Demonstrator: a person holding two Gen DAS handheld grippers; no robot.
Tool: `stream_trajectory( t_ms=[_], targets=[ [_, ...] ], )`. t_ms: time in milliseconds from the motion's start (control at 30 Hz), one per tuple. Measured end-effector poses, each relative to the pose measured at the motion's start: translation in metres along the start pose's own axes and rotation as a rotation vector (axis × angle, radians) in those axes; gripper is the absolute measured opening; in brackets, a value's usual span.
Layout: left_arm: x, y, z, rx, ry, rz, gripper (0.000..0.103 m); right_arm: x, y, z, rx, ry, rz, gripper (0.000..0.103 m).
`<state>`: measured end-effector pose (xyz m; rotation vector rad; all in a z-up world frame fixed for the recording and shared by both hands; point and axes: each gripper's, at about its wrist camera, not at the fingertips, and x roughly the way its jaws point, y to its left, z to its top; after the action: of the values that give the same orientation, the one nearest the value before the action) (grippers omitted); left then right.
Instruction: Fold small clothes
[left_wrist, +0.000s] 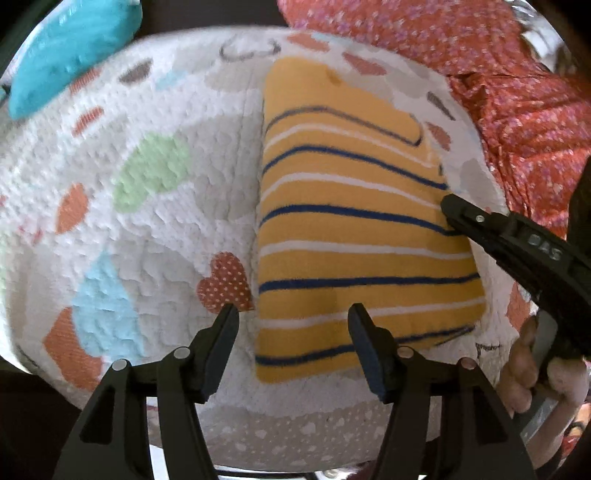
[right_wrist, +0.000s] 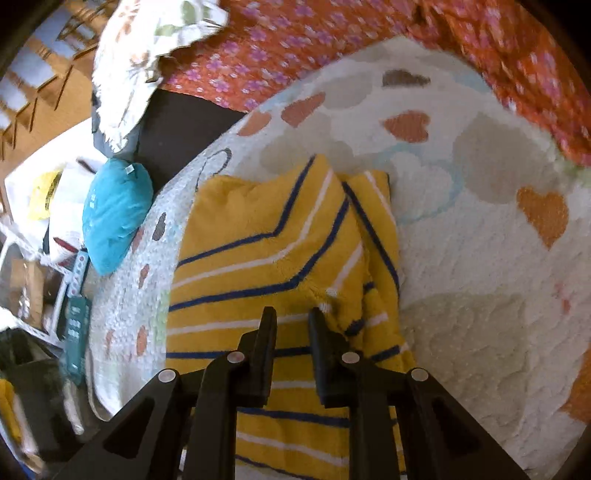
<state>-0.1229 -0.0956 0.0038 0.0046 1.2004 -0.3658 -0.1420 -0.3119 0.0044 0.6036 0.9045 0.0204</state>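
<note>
A yellow garment with blue and white stripes (left_wrist: 354, 229) lies folded into a long rectangle on a white quilt with coloured hearts (left_wrist: 155, 229). My left gripper (left_wrist: 291, 314) is open and empty, hovering over the garment's near left edge. My right gripper (left_wrist: 448, 203) comes in from the right, its tip at the garment's right edge. In the right wrist view the garment (right_wrist: 258, 258) shows a sleeve folded across its top, and my right gripper (right_wrist: 291, 317) hovers just above it with the jaws a small gap apart, holding nothing.
A teal heart-shaped pillow (right_wrist: 114, 214) lies at the quilt's far corner, also in the left wrist view (left_wrist: 70, 48). A red floral blanket (left_wrist: 517, 110) is bunched along the quilt's right side. A floral pillow (right_wrist: 147, 55) and cluttered shelves (right_wrist: 44, 288) lie beyond the bed.
</note>
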Motion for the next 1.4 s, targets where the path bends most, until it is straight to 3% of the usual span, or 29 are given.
stream_trajectory(
  t_ms=[167,267,433,533,633,733,900,1167,1300,1400],
  targets=[
    [-0.043,-0.005,-0.007,0.042,-0.143,0.082,0.061,-0.014,0.012,-0.005,-0.051,-0.056,-0.068,0.021],
    [-0.073,-0.008,-0.009,0.056,-0.241,0.130,0.062,-0.031,0.016,-0.008,-0.071,-0.107,-0.121,0.031],
    [-0.112,-0.013,-0.014,0.064,-0.385,0.203,0.074,-0.057,0.023,-0.010,-0.061,-0.170,-0.121,0.035],
    [-0.133,-0.016,-0.018,0.065,-0.478,0.261,0.085,-0.076,0.029,-0.014,-0.060,-0.218,-0.121,0.044],
    [-0.149,-0.014,-0.021,0.029,-0.531,0.263,0.088,-0.094,0.034,-0.024,-0.061,-0.271,-0.124,0.054],
    [-0.161,-0.014,-0.022,0.009,-0.570,0.268,0.089,-0.102,0.033,-0.037,-0.042,-0.278,-0.133,0.057],
    [-0.176,-0.017,-0.027,-0.007,-0.624,0.275,0.093,-0.095,0.028,-0.054,-0.021,-0.216,-0.133,0.057],
    [-0.195,-0.022,-0.033,0.002,-0.715,0.343,0.103,-0.075,0.053,-0.068,-0.165,-0.197,-0.189,0.057],
    [-0.196,-0.019,-0.032,-0.011,-0.717,0.369,0.103,-0.066,0.054,-0.070,-0.179,-0.179,-0.207,0.057],
    [-0.188,-0.011,-0.027,-0.020,-0.660,0.368,0.103,-0.060,0.054,-0.071,-0.186,-0.166,-0.225,0.057]
  ],
)
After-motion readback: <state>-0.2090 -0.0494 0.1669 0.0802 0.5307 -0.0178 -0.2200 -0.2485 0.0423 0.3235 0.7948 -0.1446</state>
